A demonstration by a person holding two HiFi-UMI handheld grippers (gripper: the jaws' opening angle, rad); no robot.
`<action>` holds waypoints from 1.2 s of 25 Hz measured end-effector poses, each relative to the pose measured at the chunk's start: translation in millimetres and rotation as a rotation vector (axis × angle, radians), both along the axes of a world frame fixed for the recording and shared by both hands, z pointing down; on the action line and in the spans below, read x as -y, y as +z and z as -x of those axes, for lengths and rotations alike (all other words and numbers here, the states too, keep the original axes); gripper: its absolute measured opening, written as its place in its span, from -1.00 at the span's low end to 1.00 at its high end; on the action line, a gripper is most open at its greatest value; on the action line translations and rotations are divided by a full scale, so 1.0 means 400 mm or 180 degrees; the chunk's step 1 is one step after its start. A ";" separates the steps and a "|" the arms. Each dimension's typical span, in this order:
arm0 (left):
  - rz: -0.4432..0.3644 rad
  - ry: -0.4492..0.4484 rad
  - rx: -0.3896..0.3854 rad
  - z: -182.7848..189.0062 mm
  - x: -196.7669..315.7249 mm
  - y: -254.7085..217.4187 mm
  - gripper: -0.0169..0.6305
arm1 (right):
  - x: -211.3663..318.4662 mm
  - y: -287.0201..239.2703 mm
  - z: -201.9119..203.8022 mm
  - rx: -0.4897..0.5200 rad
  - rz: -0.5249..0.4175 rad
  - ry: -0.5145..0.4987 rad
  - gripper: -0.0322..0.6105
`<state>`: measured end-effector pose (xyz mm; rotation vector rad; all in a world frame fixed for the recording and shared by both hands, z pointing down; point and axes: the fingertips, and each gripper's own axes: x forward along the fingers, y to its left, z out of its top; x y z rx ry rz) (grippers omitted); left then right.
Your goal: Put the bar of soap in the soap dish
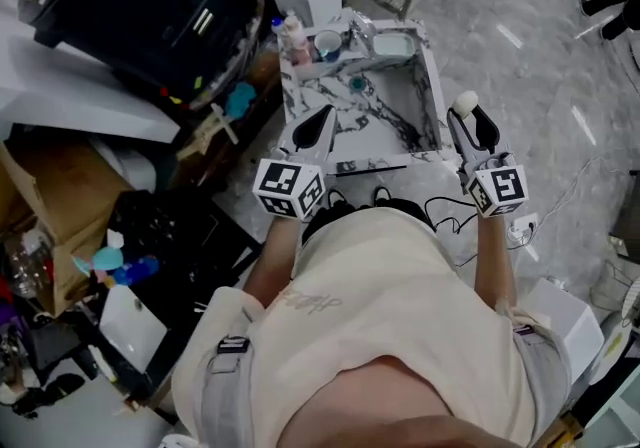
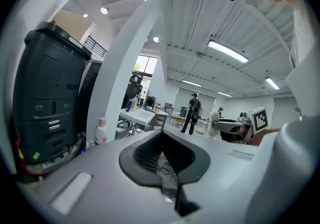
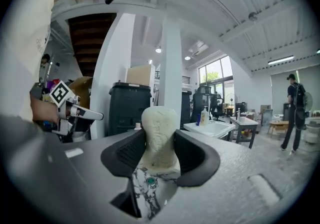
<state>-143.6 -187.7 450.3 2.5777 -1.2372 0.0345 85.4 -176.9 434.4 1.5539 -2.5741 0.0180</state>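
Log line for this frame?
right hand-held gripper: shut on soap | left hand-held gripper: shut, empty | soap: not yet in dish

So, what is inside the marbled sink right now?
Only a small teal drain shows in the sink basin. The left gripper covers part of its near left side, so that part cannot be checked.

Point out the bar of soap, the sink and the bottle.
bar of soap (image 3: 159, 133), right gripper view, middle of its front face
sink (image 1: 434, 96), head view, its right rim
bottle (image 2: 101, 132), left gripper view, its body
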 end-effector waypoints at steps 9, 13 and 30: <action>-0.0004 0.0000 -0.0017 0.032 0.035 -0.001 -0.90 | 0.108 0.074 0.012 -0.0677 0.0051 -0.0069 -0.33; 0.0035 -0.0166 0.0032 0.050 0.053 0.000 -0.90 | 0.204 0.121 0.018 -0.0951 0.0085 -0.0270 -0.33; 0.0416 -0.0807 0.0250 0.049 0.170 0.053 -0.90 | 0.564 0.392 0.062 -0.1794 0.0615 -0.1410 -0.33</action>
